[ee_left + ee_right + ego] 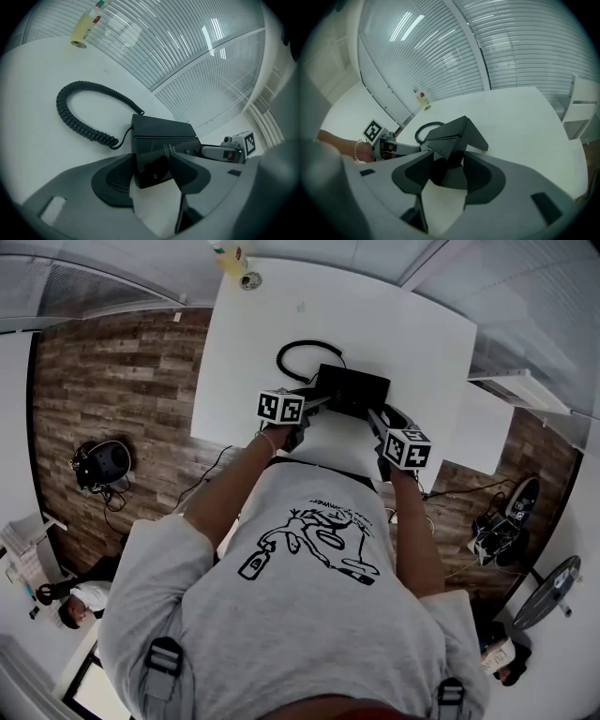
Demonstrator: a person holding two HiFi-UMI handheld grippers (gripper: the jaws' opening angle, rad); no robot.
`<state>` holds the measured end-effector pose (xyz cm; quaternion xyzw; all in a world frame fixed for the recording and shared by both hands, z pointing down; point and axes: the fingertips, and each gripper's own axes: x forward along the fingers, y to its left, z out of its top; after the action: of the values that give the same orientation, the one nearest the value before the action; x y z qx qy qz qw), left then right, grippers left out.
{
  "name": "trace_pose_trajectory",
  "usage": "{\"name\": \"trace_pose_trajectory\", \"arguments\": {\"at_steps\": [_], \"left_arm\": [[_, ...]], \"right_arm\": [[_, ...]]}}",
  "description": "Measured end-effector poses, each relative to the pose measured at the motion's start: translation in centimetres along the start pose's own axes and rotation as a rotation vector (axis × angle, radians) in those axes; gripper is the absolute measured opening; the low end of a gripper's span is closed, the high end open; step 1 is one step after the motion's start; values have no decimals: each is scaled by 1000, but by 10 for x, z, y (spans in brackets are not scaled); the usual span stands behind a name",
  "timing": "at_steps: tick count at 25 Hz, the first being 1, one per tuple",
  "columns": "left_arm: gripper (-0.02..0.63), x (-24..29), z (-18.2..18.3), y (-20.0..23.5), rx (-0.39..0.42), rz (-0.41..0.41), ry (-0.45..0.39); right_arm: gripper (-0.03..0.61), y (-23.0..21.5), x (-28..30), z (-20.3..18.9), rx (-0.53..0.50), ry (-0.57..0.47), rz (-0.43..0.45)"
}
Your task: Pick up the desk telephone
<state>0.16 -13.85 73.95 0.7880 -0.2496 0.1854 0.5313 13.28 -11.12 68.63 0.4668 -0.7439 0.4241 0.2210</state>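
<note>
White table [394,324] over plank flooring in the head view, bearing the black desk telephone [352,390] near the front edge, long axis running left to right, coiled cord [292,352] looped behind. Flanked at its left end by the left gripper [319,405], at its right end by the right gripper [378,416], both equally near. Left gripper view: jaws spread, straddling the phone's near left corner, no squeeze evident. Right gripper view: jaws likewise apart around the opposite corner, pads alongside yet not clearly pressing. Needs, by the look of it, both pairs clamping before any lift.
</note>
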Motion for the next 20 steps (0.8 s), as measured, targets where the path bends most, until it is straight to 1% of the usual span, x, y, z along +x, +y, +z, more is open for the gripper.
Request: {"name": "trace_pose_trajectory", "arguments": {"at_steps": [6,12,20], "left_arm": [[230,0,1,1,-3,-9,6],[229,2,1,-1,8,12,17],[227,-13,11,-16,7,15,-20]], "right_arm": [[184,2,5,1,22,6,43],[184,0,4,1,37,5,44],[184,10,-13,17,33,-27,62]]}}
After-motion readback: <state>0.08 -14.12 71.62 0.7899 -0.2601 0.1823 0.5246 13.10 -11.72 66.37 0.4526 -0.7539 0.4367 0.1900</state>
